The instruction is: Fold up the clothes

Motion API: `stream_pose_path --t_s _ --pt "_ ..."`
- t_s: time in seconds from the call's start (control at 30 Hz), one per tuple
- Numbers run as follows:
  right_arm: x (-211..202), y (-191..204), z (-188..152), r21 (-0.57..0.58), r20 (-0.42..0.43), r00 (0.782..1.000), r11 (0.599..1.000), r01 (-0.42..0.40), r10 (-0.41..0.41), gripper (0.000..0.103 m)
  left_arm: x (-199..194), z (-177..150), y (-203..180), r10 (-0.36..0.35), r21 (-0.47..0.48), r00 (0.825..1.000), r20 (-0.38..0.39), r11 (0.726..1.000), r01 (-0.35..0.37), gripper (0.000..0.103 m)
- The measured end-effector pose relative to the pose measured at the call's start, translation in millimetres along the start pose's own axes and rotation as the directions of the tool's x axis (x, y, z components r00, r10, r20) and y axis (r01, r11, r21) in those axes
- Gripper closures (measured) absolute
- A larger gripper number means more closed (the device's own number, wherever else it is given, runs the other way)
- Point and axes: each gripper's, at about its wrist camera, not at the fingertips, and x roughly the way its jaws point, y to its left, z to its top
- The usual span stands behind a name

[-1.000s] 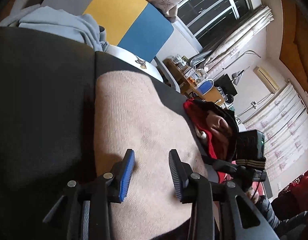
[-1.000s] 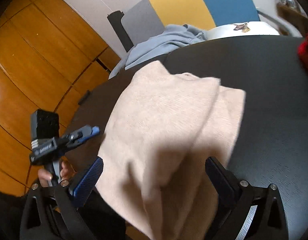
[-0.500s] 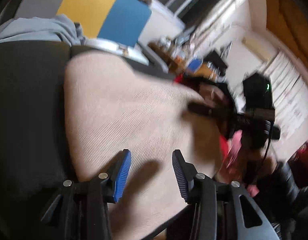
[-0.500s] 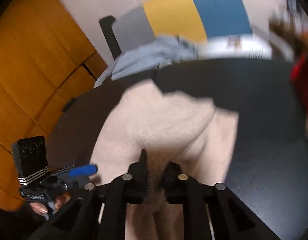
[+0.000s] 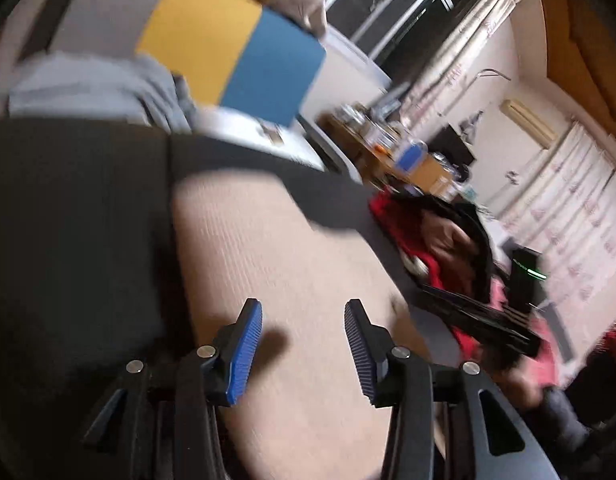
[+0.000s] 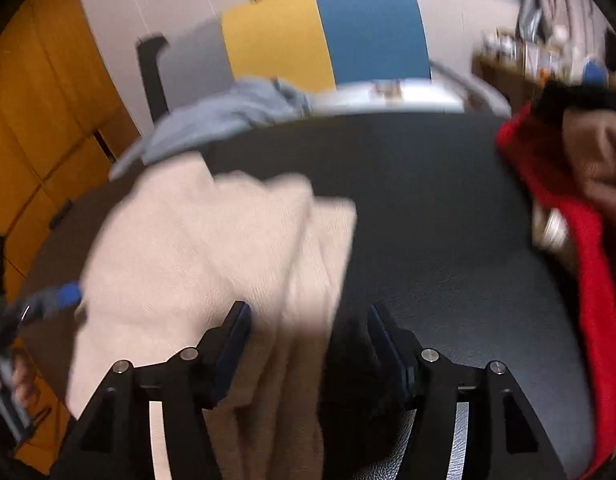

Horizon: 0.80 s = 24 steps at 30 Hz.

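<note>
Your right claw (image 6: 309,328) has just let go. Half a second ago it was pinched shut on a bunch of the beige knit garment (image 6: 196,252); now its fingers stand wide apart with nothing between them but the garment's right-hand edge and the dark worktop (image 6: 427,208) beneath. The garment lies on the worktop in layered folds — a top panel over a narrower strip showing along its right side — with its near end running down past the bottom of the picture.

Your left claw (image 5: 304,334) is also wide and empty, as it was a second ago, hovering over the smooth beige surface. Both views are blurred with motion, so the finer creases are hard to read.

A red and black garment (image 6: 563,208) sits in a heap at the right of the worktop, and a grey-blue garment (image 6: 228,114) lies at the far edge.

The release suggests one fold of the beige piece has just been laid down. Whether it needs another fold, or is ready to set aside, the pictures do not settle.
</note>
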Motion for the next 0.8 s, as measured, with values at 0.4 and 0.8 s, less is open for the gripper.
stream_pose_path --t_s 0.4,0.8 --pt "19 83 -49 -0.373 -0.036 0.999 0.927 -0.028 0.015 0.04 133 46 -19 0.164 0.227 0.962 -0.218 0.967 -0.113 0.057" --pt "21 73 -66 -0.332 0.09 0.996 0.943 0.035 -0.005 0.034 172 45 -39 0.31 0.319 0.928 -0.206 0.918 -0.236 0.057"
